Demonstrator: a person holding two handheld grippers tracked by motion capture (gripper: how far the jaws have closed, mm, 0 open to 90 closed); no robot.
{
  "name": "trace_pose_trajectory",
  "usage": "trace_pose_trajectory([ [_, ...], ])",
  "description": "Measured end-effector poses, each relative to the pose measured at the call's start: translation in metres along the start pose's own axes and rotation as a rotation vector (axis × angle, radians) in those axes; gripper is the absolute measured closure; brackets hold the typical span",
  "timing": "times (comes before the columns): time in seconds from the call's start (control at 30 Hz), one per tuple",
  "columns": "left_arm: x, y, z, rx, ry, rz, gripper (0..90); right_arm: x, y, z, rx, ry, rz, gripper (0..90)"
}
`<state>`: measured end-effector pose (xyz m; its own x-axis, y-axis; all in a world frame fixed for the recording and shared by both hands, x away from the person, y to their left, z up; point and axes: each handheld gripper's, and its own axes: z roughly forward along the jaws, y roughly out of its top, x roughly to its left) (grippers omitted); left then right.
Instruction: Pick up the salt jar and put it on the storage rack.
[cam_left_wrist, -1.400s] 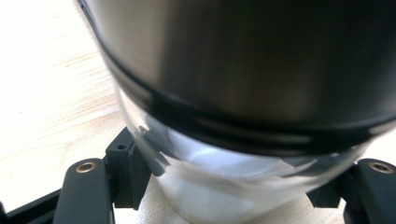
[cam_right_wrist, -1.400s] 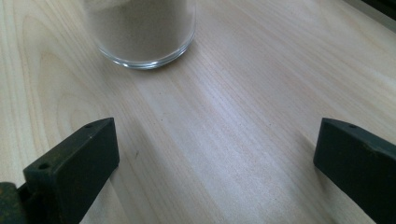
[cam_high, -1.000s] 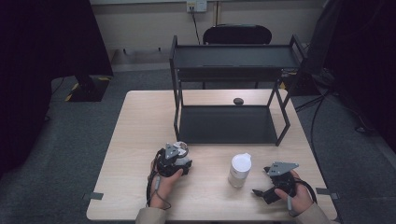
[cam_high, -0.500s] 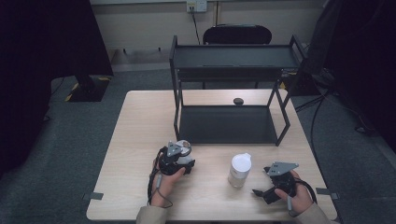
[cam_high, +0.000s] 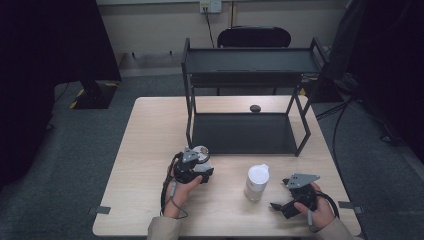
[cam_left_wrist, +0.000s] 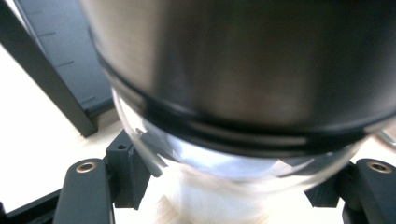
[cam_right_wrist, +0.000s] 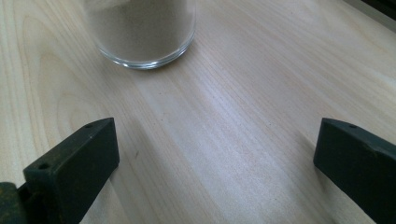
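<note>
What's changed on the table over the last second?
The left gripper, shut on a shaker with a metal top and clear base, has shifted slightly toward the shelf and seems to have lifted a little. The right gripper has kept its place, jaws open, near the jar, which stands where it was, as does the small dark thing by the shelf.

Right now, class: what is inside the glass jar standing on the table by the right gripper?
The glass jar holds a pale brownish powder, filling it down to its base. A white lid caps it, hiding the top of the contents.
</note>
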<state>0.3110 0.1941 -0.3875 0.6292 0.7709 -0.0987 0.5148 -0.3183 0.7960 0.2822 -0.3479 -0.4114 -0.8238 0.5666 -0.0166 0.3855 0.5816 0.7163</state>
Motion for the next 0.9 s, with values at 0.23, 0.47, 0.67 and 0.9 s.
trace_pose_trajectory([
  [0.23, -0.003, 0.012, 0.002, 0.011, -0.007, 0.021, 30.9, 0.0, 0.0, 0.0, 0.0, 0.0, 0.0, 0.0],
  [0.47, -0.003, 0.02, 0.004, 0.01, -0.022, 0.024, 30.9, 0.0, 0.0, 0.0, 0.0, 0.0, 0.0, 0.0],
  [0.67, -0.003, 0.027, 0.007, 0.009, -0.032, 0.03, 30.8, 0.0, 0.0, 0.0, 0.0, 0.0, 0.0, 0.0],
  [0.9, -0.004, 0.036, 0.01, 0.009, -0.037, 0.04, 30.8, 0.0, 0.0, 0.0, 0.0, 0.0, 0.0, 0.0],
])
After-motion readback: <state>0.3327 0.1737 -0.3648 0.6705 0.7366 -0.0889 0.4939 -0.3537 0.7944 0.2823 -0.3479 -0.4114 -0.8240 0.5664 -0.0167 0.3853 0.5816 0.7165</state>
